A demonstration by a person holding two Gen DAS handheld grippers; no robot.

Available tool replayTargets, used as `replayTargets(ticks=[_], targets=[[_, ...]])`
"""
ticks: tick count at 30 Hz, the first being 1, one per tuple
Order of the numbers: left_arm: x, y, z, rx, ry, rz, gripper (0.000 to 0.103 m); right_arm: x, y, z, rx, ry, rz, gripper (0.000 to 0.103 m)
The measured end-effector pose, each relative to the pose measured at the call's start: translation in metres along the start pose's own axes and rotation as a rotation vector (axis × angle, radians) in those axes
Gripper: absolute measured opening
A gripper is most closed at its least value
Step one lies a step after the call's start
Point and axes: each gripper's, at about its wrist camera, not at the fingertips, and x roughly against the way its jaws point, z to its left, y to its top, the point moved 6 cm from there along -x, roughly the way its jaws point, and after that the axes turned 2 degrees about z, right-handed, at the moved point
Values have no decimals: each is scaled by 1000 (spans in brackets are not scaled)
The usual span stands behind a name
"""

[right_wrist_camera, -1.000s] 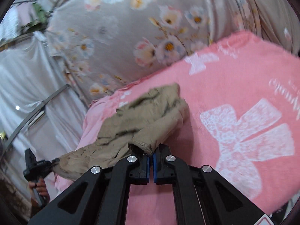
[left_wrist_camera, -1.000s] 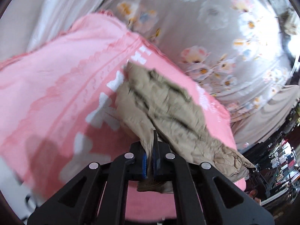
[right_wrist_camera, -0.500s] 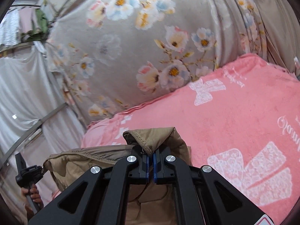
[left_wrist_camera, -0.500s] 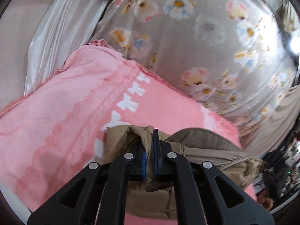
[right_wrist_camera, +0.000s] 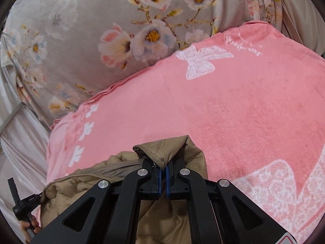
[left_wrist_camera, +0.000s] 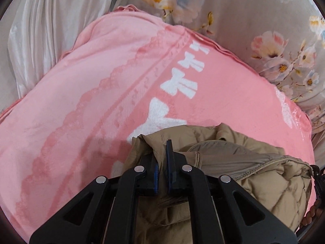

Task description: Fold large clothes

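Lifted off the pink blanket [left_wrist_camera: 85, 93], tan jacket [left_wrist_camera: 254, 168] hangs pinched by both grippers' fingers [left_wrist_camera: 169, 158].

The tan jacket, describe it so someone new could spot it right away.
On the pink blanket printed with white bows lies one bunched garment at its near edge. That is the tan jacket, quilted and puffy, the only drab thing there, pinched by both tools.

One tan quilted jacket [left_wrist_camera: 254, 174] is in view. One pink blanket [left_wrist_camera: 91, 93] lies beneath it, printed with four white bows [left_wrist_camera: 179, 83] in the row seen from the left wrist. One grey floral sheet [right_wrist_camera: 85, 30] lies behind. Two grippers are present: the left gripper [left_wrist_camera: 161, 162] and the right gripper [right_wrist_camera: 162, 174].
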Motion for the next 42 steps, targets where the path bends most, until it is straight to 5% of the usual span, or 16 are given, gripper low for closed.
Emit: replayTargets(ticks=[20, 27, 29, 30, 31, 32, 33, 37, 39, 42], targets=[[-57, -18, -5, -38, 10, 5, 7, -73, -40, -16, 11, -72, 136, 0], [-53, -19, -3, -35, -2, -20, 8, -78, -40, -21, -28, -16, 161, 3], [-35, -16, 2, -20, -16, -35, 12, -66, -36, -26, -57, -4, 185, 12], [-19, -13, 7, -15, -22, -55, 20, -53, -32, -29, -67, -5, 175, 26], [-2, -9, 12, -9, 1, -84, 46, -40, -29, -32, -72, -11, 153, 34], [13, -5, 17, -6, 34, -117, 63, -22, -24, -37, -74, -34, 118, 46], [34, 1, 24, -6, 62, -168, 78, -9, -21, -41, -69, -49, 94, 46], [102, 28, 17, -72, 108, -281, 77, 50, -4, -40, -21, -103, -19, 36], [116, 33, -13, -103, 30, -280, 77, 60, 0, -17, 13, -79, -39, 17], [103, 27, -73, -178, -76, -216, 76, 47, -9, 50, 121, 14, 9, 11]])
